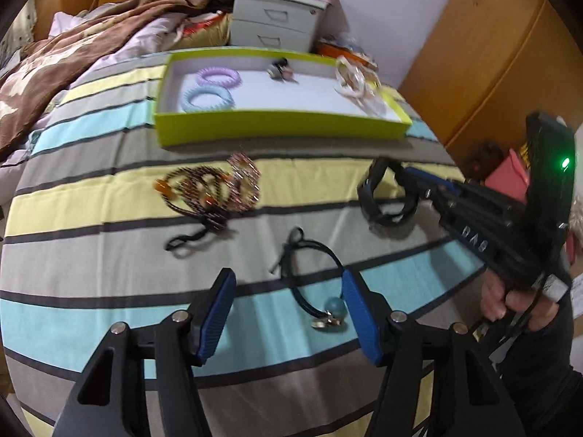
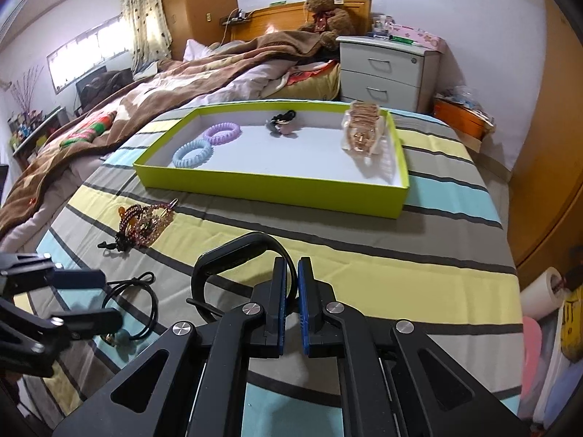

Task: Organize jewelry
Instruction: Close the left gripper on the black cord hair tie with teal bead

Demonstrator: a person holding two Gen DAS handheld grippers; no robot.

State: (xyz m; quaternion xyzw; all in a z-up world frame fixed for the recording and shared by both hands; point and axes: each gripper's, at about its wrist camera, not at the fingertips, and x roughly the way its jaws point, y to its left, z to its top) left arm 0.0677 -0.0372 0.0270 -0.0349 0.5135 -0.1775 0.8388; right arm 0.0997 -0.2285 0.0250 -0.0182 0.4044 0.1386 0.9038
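I'm pinching the black wristband (image 2: 233, 255) by its edge in the right tongs (image 2: 297, 291), so it's risking slipping before the tray (image 2: 269, 189) at twelve o'clock, while the spread left tongs (image 1: 288, 313) are straddling the bead cord (image 1: 320, 291).

A bedroom with pale lilac walls (image 2: 473, 18). A bed with a striped sheet (image 2: 419, 273) fills the middle; a brown blanket (image 2: 120, 109) is heaped at nine o'clock. At twelve o'clock stand a wooden headboard (image 2: 277, 18), a teddy bear (image 2: 328, 11) and a white two-drawer nightstand (image 2: 386, 73). A curtained window (image 2: 91, 47) glows at ten o'clock; a wooden wardrobe (image 2: 554, 145) rises at three o'clock.
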